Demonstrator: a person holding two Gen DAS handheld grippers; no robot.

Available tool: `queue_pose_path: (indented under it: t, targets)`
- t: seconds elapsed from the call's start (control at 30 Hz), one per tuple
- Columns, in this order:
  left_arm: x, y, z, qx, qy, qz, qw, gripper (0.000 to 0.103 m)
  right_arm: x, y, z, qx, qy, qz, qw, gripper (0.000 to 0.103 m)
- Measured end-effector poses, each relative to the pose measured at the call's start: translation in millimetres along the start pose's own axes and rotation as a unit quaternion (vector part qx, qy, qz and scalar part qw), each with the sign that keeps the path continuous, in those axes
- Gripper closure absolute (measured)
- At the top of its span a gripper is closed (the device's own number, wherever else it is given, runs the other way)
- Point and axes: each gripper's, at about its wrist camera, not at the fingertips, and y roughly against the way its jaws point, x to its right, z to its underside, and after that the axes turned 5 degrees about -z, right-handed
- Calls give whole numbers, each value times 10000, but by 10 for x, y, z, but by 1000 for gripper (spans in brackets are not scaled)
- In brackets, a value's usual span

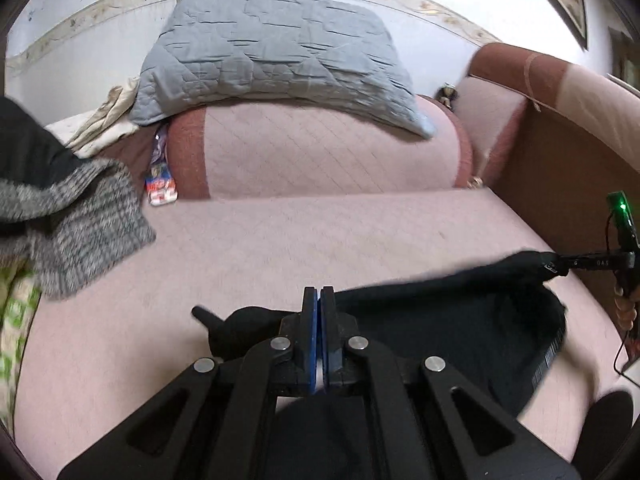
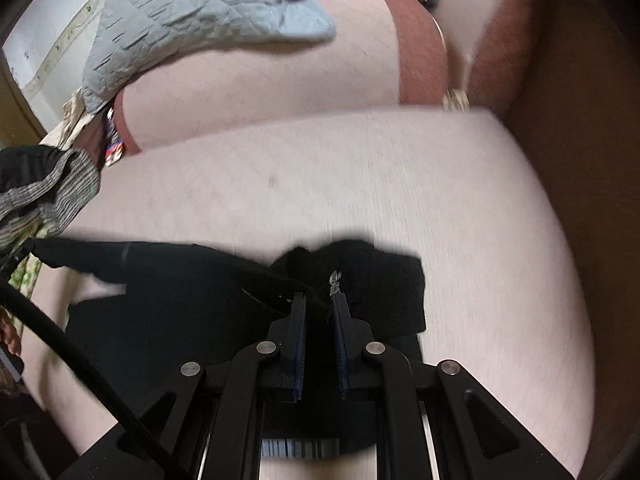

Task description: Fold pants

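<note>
Sideways across the pink quilted sofa seat (image 1: 280, 240) hangs one pair of black fabric pants (image 1: 460, 328), its upper edge stretched between the two tongs and its long axis running left to right. The left tongs (image 1: 319, 300) are pressed fully together with black cloth bunched around them. The right tongs (image 2: 320, 308) stand slightly apart, pinching a fold of the pants. One grey quilted blanket (image 1: 272, 52) drapes the backrest; one grey knitted garment (image 1: 80, 224) lies at the left. Only the left view shows a green light (image 1: 622, 210) on the other tool; only the right view shows a striped band (image 2: 300, 449) at the pants' lower edge.
</note>
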Motion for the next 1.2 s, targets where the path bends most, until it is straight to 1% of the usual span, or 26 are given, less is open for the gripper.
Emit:
queue_pose_path:
  t: [0.07, 0.13, 0.17, 0.23, 0.3, 0.33, 0.4, 0.43, 0.47, 0.5, 0.53, 0.57, 0.63, 0.7, 0.77, 0.8, 0.83, 0.87, 0.9, 0.93, 1.03, 1.1, 1.17, 1.2]
  targets:
    - [25, 151, 357, -139, -86, -109, 9998, 101, 37, 11, 382, -229, -49, 19, 9997, 90]
    - [13, 210, 687, -434, -132, -171, 9988, 101, 87, -53, 729, -545, -93, 81, 9984, 90]
    - [-14, 217, 834, -626, -74, -188, 9978, 101, 96, -84, 842, -678, -81, 107, 9976, 88]
    - [-130, 265, 1076, -974, 181, -248, 9948, 101, 83, -87, 1037, -862, 34, 267, 9959, 87]
    - [-302, 372, 1176, -1065, 571, -231, 9924, 101, 62, -29, 1094, -872, 121, 511, 9948, 84]
    - [-396, 454, 1189, -1036, 792, -231, 9912, 101, 64, 11, 1084, -828, 177, 663, 9942, 82]
    - [-567, 613, 1141, -863, 1221, -218, 9885, 98, 53, 128, 1064, -682, 203, 808, 9942, 61]
    - [-619, 649, 1113, -808, 1354, -200, 9873, 87, 49, 210, 1038, -547, 147, 826, 9950, 57]
    - [-657, 662, 1065, -780, 1491, -215, 9855, 69, 39, 255, 1013, -461, 100, 829, 9954, 55]
    - [-666, 658, 1035, -780, 1595, -257, 9838, 59, 33, 308, 979, -356, 19, 815, 9960, 55]
    - [-660, 629, 997, -778, 1688, -292, 9821, 46, 26, 342, 950, -287, -57, 783, 9965, 55]
    - [-636, 566, 960, -797, 1750, -285, 9809, 42, 29, 366, 936, -230, -124, 738, 9969, 55]
    - [-570, 352, 920, -1008, 1782, -287, 9784, 41, 14, 395, 893, -138, -291, 613, 9976, 55]
    - [-476, 102, 917, -1234, 1775, -287, 9759, 41, -25, 391, 890, -106, -392, 525, 9978, 55]
    - [-381, -102, 956, -1398, 1726, -257, 9747, 41, -142, 396, 925, -94, -356, 525, 9979, 55]
    - [-344, -197, 979, -1487, 1707, -250, 9737, 44, -183, 399, 937, -90, -323, 514, 9981, 56]
    - [-311, -276, 999, -1549, 1680, -204, 9733, 69, -260, 374, 926, -96, -310, 463, 9984, 56]
    - [-272, -336, 1017, -1625, 1583, -229, 9737, 98, -265, 379, 939, -99, -326, 440, 9984, 56]
    - [-248, -361, 1026, -1680, 1484, -273, 9742, 98, -282, 381, 930, -98, -350, 453, 9983, 56]
    - [-235, -329, 1037, -1632, 1445, -261, 9756, 98, -252, 386, 930, -84, -401, 519, 9978, 56]
    - [-235, -142, 1069, -1588, 1369, -215, 9775, 98, -52, 376, 922, -93, -648, 793, 9947, 55]
    - [-231, -28, 1111, -1604, 1307, -209, 9781, 98, 69, 353, 907, -113, -819, 889, 9926, 55]
    - [-230, 10, 1193, -1735, 1276, -180, 9764, 99, 144, 319, 901, -153, -974, 870, 9913, 55]
    - [-243, -2, 1248, -1873, 1290, -171, 9736, 99, 154, 301, 897, -173, -996, 866, 9911, 55]
